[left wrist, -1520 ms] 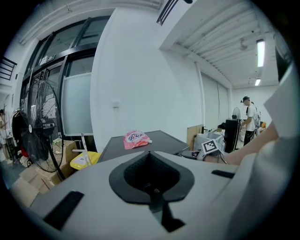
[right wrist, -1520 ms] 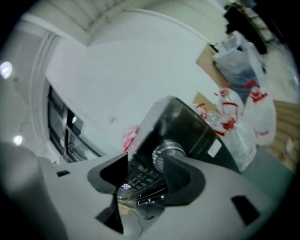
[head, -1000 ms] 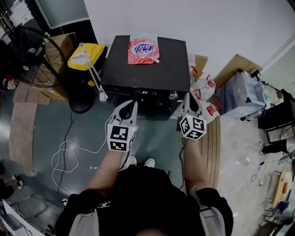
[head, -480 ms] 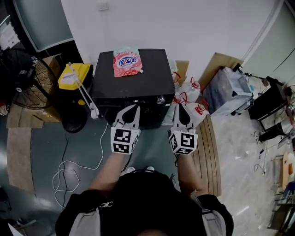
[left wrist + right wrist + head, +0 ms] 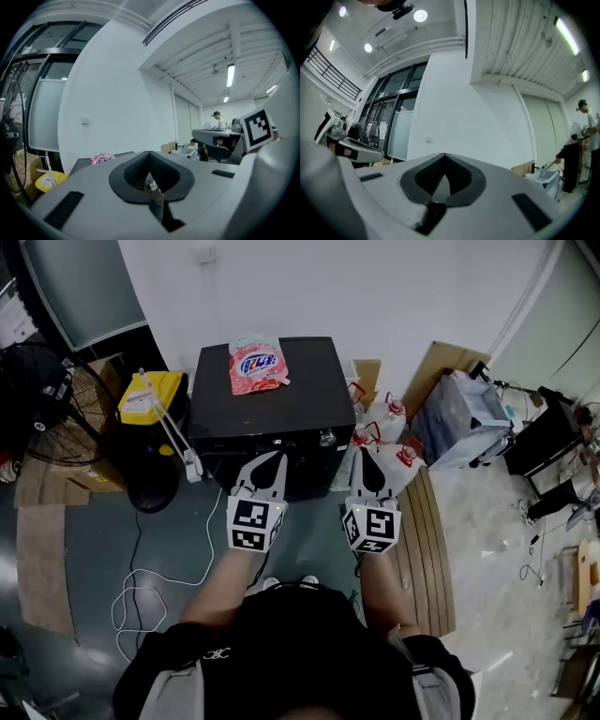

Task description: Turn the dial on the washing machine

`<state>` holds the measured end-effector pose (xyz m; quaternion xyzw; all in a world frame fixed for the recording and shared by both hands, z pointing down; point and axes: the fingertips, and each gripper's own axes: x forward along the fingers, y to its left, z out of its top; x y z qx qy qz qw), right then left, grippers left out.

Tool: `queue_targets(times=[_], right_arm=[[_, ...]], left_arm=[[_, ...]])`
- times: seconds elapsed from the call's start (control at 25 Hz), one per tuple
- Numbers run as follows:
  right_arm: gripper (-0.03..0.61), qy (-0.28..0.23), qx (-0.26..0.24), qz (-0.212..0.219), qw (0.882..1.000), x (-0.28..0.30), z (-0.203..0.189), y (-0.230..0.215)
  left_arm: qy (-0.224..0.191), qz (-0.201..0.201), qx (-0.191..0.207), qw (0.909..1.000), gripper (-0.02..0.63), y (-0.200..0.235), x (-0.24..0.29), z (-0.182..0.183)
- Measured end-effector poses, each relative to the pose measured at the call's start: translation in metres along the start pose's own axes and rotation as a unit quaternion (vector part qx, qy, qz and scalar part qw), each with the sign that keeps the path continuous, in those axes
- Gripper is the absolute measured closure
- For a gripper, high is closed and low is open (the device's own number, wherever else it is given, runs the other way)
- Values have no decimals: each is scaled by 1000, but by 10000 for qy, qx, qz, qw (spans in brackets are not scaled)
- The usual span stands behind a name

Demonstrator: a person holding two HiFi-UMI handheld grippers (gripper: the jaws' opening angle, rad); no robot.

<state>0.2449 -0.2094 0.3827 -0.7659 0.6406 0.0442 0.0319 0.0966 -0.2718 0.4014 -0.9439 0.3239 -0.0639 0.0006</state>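
Observation:
The black washing machine (image 5: 281,404) stands against the white wall, with a pink detergent pouch (image 5: 256,362) on its lid. Its silver dial (image 5: 326,438) sits at the right end of the front panel. My left gripper (image 5: 272,458) is shut and empty, its tip just before the machine's front at the middle. The right gripper (image 5: 365,454) is also shut and empty, a little right of and below the dial, apart from it. In the left gripper view the left gripper's (image 5: 150,154) jaws meet above the pouch (image 5: 102,159). In the right gripper view the right gripper (image 5: 444,157) points at the wall.
A floor fan (image 5: 42,390) and a yellow container (image 5: 155,390) stand left of the machine. White cable (image 5: 141,582) loops on the floor. Plastic bags (image 5: 384,432), cardboard, a clear bin (image 5: 464,418) and a wooden plank (image 5: 427,549) crowd the right side.
The head view has shifted, so the machine now sits further left and further off. Both grippers stay shut before its front; the right one has drawn slightly away from the dial.

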Motion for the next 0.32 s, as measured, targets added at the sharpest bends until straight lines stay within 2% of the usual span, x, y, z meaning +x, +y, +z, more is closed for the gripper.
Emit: queue_targets(times=[0.32], right_arm=[[578, 147, 127, 15, 9998, 2, -6, -3]], left_arm=[[29, -13, 44, 10000, 621, -4, 0, 3]])
